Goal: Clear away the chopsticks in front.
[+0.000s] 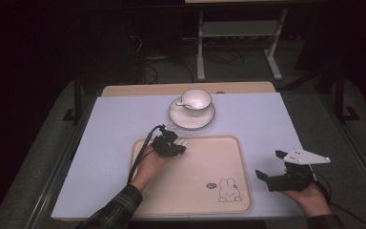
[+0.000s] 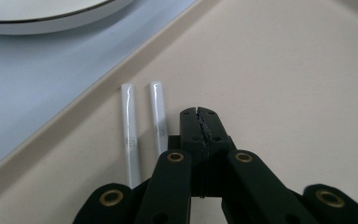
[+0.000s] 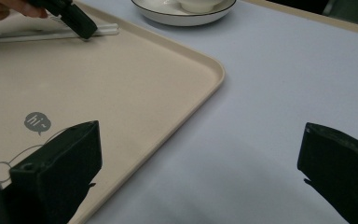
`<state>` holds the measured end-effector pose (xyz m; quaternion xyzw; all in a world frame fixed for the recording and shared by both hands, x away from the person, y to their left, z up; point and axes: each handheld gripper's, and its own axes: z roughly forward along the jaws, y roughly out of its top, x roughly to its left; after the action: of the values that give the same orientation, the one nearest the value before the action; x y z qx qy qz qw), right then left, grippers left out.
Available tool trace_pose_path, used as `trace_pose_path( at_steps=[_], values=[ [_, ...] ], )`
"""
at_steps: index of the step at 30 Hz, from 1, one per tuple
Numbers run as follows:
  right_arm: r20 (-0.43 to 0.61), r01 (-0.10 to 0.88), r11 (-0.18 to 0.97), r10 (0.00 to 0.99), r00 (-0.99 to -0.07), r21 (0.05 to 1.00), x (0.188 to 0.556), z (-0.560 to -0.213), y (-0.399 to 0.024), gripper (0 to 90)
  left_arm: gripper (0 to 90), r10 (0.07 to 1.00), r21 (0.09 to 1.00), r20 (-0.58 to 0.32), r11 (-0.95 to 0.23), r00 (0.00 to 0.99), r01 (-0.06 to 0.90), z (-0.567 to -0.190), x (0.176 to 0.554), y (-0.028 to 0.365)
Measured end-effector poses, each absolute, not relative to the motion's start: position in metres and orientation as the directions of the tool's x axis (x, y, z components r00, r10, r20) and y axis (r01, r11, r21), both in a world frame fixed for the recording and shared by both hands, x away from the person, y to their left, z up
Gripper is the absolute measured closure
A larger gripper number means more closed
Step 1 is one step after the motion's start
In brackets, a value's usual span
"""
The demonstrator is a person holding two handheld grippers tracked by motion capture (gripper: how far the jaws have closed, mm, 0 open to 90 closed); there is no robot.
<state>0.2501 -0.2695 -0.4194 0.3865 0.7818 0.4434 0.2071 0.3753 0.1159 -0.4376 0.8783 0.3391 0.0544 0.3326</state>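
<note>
Two white sticks (image 2: 130, 135) lie side by side on the beige tray (image 2: 284, 70), near its far left rim. My left gripper (image 2: 199, 112) is shut with nothing between its jaws, and its tip rests just right of the sticks. In the high view the left gripper (image 1: 178, 149) hovers over the tray's (image 1: 195, 191) far left part, with the sticks' ends (image 1: 184, 142) poking out beyond it. My right gripper (image 1: 269, 164) stands open over the table to the right of the tray, holding nothing. The right gripper view shows its own jaws (image 3: 200, 135) wide apart, with the left gripper (image 3: 81, 25) farther off.
A white cup (image 1: 196, 99) with a spoon (image 1: 183, 104) in it stands on a white saucer (image 1: 191, 119) just beyond the tray. The tray bears a rabbit drawing (image 1: 228, 190) at its near right. A pale blue mat (image 1: 109, 124) covers the table.
</note>
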Motion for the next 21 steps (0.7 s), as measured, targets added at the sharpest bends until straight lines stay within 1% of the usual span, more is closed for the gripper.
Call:
trace_pose_path(
  at_steps=[1, 3, 7, 21],
  values=[
    [0.018, 0.419, 0.307, 0.788, -0.615, 0.854, 0.250, -0.419, -0.270, 0.0, 89.5, 0.634, 0.621, -0.135, -0.545, 0.762, 0.564, -0.438, 0.376, 0.117],
    [0.019, 0.418, 0.306, 0.789, -0.615, 0.856, 0.249, -0.419, -0.270, 0.0, 89.5, 0.640, 0.614, -0.114, -0.556, 0.760, 0.560, -0.436, 0.375, 0.120],
    [0.019, 0.419, 0.306, 0.789, -0.615, 0.855, 0.250, -0.419, -0.270, 0.0, 89.4, 0.662, 0.613, -0.126, -0.534, 0.739, 0.583, -0.436, 0.376, 0.130],
    [0.019, 0.417, 0.302, 0.790, -0.613, 0.857, 0.249, -0.419, -0.271, 0.0, 89.4, 0.697, 0.584, -0.134, -0.519, 0.705, 0.624, -0.434, 0.368, 0.166]
  ],
)
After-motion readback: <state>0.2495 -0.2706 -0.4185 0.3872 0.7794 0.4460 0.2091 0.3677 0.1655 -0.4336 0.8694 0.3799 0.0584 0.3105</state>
